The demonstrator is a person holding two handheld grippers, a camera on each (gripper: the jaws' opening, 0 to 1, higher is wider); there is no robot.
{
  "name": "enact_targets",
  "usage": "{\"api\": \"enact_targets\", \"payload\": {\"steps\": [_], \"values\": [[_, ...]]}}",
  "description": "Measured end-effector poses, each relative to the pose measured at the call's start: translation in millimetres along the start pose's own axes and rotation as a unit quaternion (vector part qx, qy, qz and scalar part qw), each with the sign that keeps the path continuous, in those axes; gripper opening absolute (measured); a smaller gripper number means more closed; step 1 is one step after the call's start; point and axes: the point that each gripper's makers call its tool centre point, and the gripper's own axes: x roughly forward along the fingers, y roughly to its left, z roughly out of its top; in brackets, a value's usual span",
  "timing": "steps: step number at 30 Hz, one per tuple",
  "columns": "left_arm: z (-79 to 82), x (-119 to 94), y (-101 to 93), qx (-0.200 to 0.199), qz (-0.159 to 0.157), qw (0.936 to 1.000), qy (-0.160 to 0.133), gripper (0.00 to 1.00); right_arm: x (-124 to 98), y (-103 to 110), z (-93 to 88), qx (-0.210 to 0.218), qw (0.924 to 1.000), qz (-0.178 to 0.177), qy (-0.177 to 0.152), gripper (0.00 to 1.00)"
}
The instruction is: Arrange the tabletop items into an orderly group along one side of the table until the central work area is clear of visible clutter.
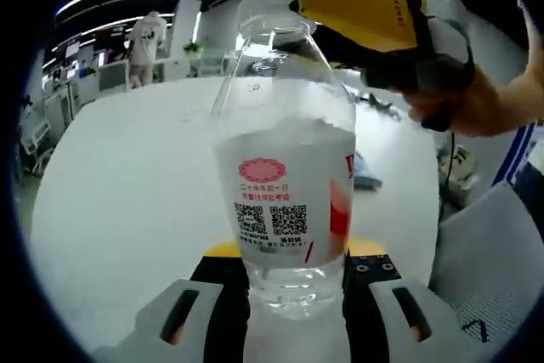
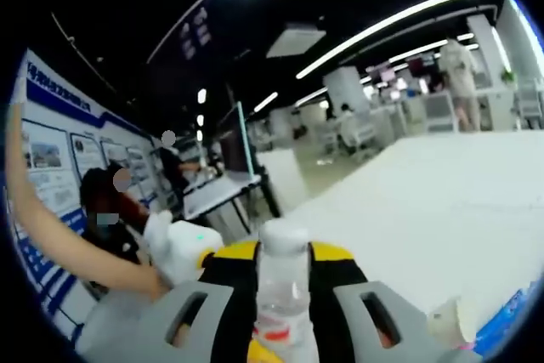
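You've got the bottle (image 1: 285, 167) clamped in both grippers, left gripper (image 1: 293, 295) low, right gripper (image 2: 285, 312) at the cap; placing it aside remains.

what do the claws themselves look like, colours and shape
Each claw, left claw and right claw, has pale grey fingers with dark oval slots, over a black and yellow body. In the left gripper view the right claw's yellow housing carries small dark lettering.

Your bottle (image 1: 285, 167) has a white label (image 1: 280, 210) with two QR codes and a red seal; its small print is too blurred to read.
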Motion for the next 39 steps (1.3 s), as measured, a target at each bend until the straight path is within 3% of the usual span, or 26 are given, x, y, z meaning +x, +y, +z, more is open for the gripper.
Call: {"api": "enact_targets", "payload": {"steps": [3, 5, 7, 9, 13, 21, 26, 28, 33, 39], "values": [[11.6, -4, -4.3, 0.036, -0.037, 0.9986, -0.009, 0.39, -1, 4, 11.5, -0.035, 0.999, 0.028, -0.003, 0.19], [18.7, -6, -10.9, 0.04, -0.073, 0.9965, -0.011, 0.39, -1, 13, 20.2, -0.053, 0.9965, 0.064, -0.009, 0.19], [29.0, -8, -15.7, 0.042, -0.098, 0.9938, -0.032, 0.39, -2, 17, 30.2, -0.055, 0.9937, 0.094, -0.023, 0.19], [37.8, -10, -21.3, 0.056, -0.13, 0.9889, -0.046, 0.39, -4, 24, 37.4, -0.051, 0.9898, 0.13, -0.027, 0.19], [46.3, -13, -29.9, 0.091, -0.182, 0.9778, -0.047, 0.39, -7, 34, 44.2, -0.052, 0.9805, 0.189, -0.021, 0.2], [54.6, -12, -42.0, 0.091, -0.239, 0.9657, -0.044, 0.39, -7, 43, 52.1, -0.043, 0.9733, 0.224, -0.024, 0.19], [54.5, -5, -32.6, 0.085, -0.225, 0.9699, -0.037, 0.4, -7, 30, 51.9, -0.029, 0.9758, 0.215, -0.028, 0.17], [58.0, -1, -23.8, 0.089, -0.202, 0.9747, -0.034, 0.4, -4, 25, 54.7, -0.031, 0.9763, 0.211, -0.035, 0.17], [69.4, 10, 5.6, 0.091, -0.15, 0.984, -0.03, 0.4, 12, 9, 65.9, -0.044, 0.978, 0.197, -0.054, 0.17], [83.7, 21, 44.4, 0.09, -0.101, 0.9902, -0.035, 0.41, 32, -30, 81.0, -0.051, 0.9808, 0.169, -0.082, 0.17]]}}
